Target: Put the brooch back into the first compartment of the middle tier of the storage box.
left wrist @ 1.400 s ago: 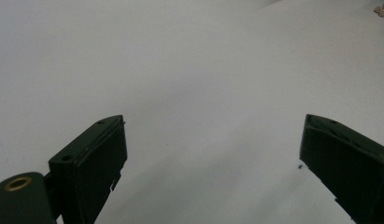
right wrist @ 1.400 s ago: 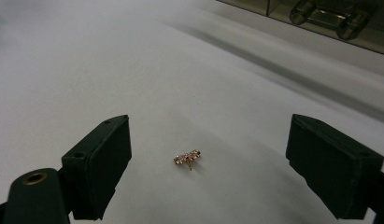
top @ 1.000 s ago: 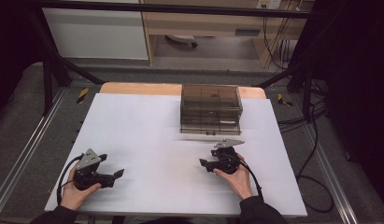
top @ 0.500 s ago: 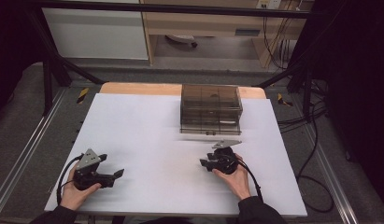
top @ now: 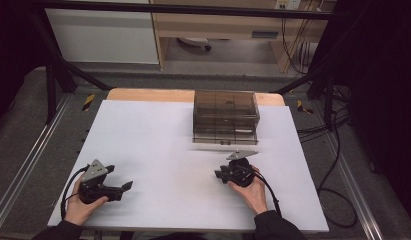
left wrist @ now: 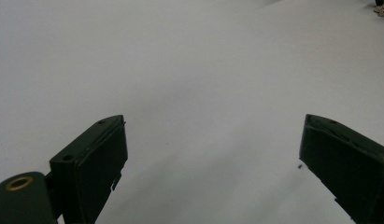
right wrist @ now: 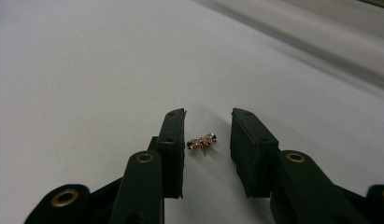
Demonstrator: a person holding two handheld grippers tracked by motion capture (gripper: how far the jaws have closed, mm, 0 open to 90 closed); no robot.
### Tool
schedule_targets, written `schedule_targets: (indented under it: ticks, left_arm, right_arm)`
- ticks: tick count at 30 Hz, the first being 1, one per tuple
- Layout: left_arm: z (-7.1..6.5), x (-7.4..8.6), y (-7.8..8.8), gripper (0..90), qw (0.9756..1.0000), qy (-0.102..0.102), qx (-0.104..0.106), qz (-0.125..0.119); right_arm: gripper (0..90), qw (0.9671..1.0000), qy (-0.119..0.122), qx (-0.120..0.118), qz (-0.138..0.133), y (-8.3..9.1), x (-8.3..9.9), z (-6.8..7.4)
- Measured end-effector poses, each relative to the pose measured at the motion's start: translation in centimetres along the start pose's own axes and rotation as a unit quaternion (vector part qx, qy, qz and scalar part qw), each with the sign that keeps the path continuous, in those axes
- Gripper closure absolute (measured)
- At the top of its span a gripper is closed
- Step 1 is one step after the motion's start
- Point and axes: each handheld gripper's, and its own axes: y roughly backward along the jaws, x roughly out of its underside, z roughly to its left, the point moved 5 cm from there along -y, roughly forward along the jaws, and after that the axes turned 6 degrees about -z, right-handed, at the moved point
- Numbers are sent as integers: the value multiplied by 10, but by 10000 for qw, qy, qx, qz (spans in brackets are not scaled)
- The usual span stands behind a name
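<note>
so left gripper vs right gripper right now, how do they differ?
The left gripper has its jaws spread wide over bare white table; the right gripper has its jaws much closer together. Nothing lies between the left jaws; a small gold ornament lies between the right jaws, not yet clamped. The right gripper sits nearer the smoky drawer box. Both are hand-held, black and low over the table.

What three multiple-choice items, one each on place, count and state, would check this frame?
1. Where does the small gold ornament lie?
A. inside the drawer box
B. on the white table between the right gripper's jaws
C. under the left gripper

2. How many grippers are in the high view?
A. one
B. two
C. three

3. How does the left gripper stand?
A. open over bare table
B. shut on the ornament
C. shut on a cable

Key: 1 B, it sits between the right gripper jaws; 2 B, one per hand; 3 A, jaws wide apart.
</note>
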Motion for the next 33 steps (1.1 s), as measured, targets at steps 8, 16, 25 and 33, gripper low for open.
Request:
schedule_targets:
  ticks: [8, 16, 25, 33]
  left_arm:
    - [0, 0, 0, 73, 10000, 0, -5, -3]
    - [0, 0, 0, 74, 10000, -4, -7, -1]
    - [0, 0, 0, 74, 10000, -7, -10, -3]
    - [0, 0, 0, 74, 10000, -7, -14, -2]
  right_arm:
    - [699, 10000, -28, -25, 34, -1, 1, 0]
    - [717, 10000, -40, -54, 46, -1, 1, 0]
    - [751, 9999, -59, -75, 66, -1, 1, 0]
    - [761, 9999, -75, -94, 72, -1, 1, 0]
